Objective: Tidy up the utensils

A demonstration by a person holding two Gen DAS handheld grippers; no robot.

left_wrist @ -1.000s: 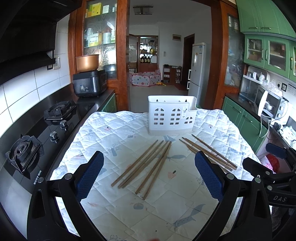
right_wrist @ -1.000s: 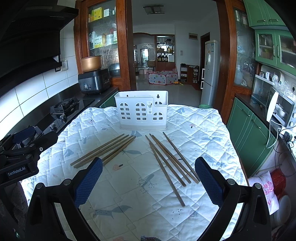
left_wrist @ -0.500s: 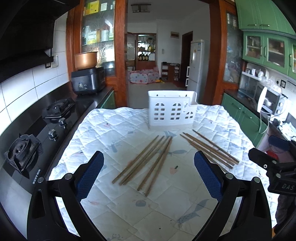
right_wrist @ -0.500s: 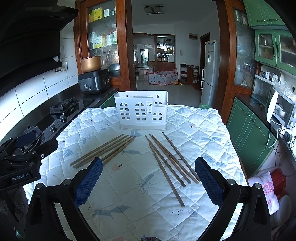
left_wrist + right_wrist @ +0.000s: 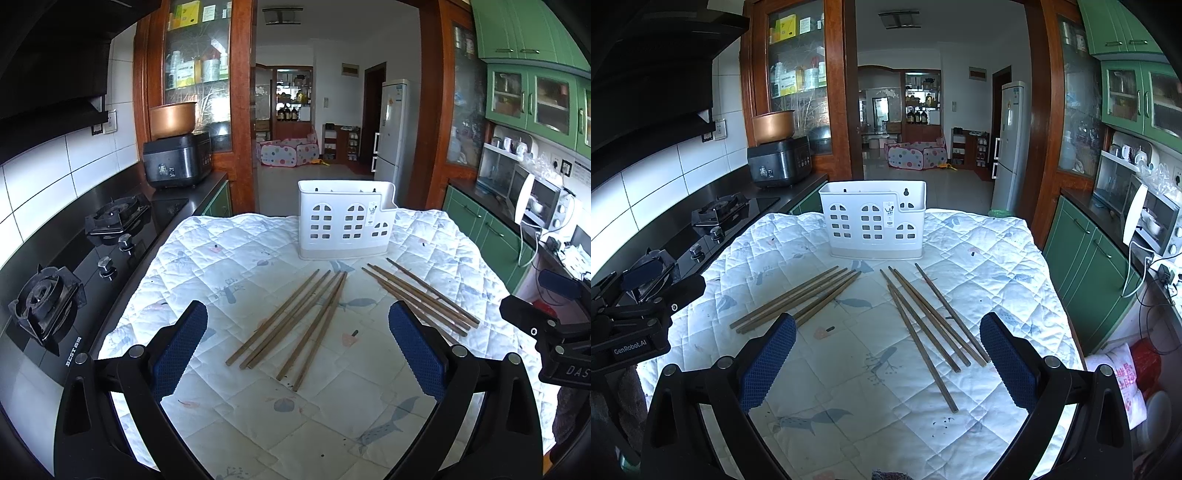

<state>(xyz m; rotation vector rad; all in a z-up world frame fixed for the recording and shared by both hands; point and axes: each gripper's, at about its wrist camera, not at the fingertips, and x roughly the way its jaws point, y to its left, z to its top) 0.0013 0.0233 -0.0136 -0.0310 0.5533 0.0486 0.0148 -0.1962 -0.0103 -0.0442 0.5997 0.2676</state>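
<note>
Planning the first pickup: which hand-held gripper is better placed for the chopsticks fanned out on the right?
Right hand-held gripper: the right chopstick group lies between its open fingers, while the left hand-held gripper frames the other group.

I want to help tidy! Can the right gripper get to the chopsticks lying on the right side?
Probably yes. The right gripper is open above the quilt, and the right chopsticks lie flat just ahead of it with nothing over them.

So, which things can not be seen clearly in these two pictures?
- Inside of the white holder: hidden by its front wall, both views.
- Label on the holder: print too small, both views.
- Right chopstick group: near ends covered by the left gripper's finger, left wrist view.
</note>
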